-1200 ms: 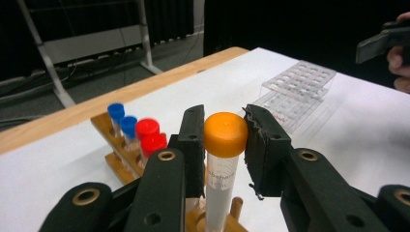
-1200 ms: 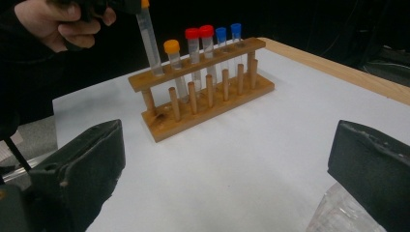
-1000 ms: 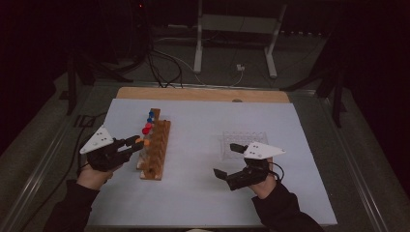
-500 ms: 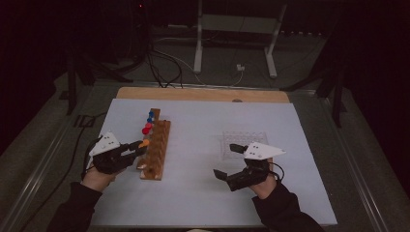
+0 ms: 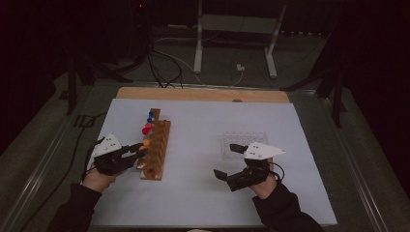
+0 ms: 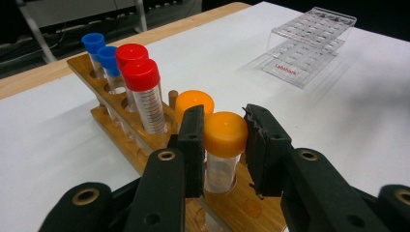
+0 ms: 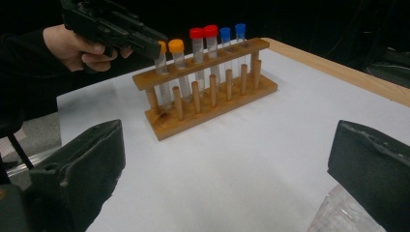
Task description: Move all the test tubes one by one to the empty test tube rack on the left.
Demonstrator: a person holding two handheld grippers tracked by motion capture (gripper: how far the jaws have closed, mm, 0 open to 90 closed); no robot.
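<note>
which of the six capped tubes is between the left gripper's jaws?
The end orange-capped tube in the wooden rack, at the opposite end from the blue caps. The left gripper brackets its cap; the second orange-capped tube stands just behind.

Brown wooden rack on a white tabletop. Tube caps run in pairs: blue caps, red caps, orange caps. The clear plastic rack bears a red label; each claw is black.

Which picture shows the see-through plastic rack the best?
The left gripper view: the clear rack sits whole on the white table, its grid of holes and red label plain. In the high view it is faint, partly behind the right tongs. The right gripper view catches just a corner.
</note>
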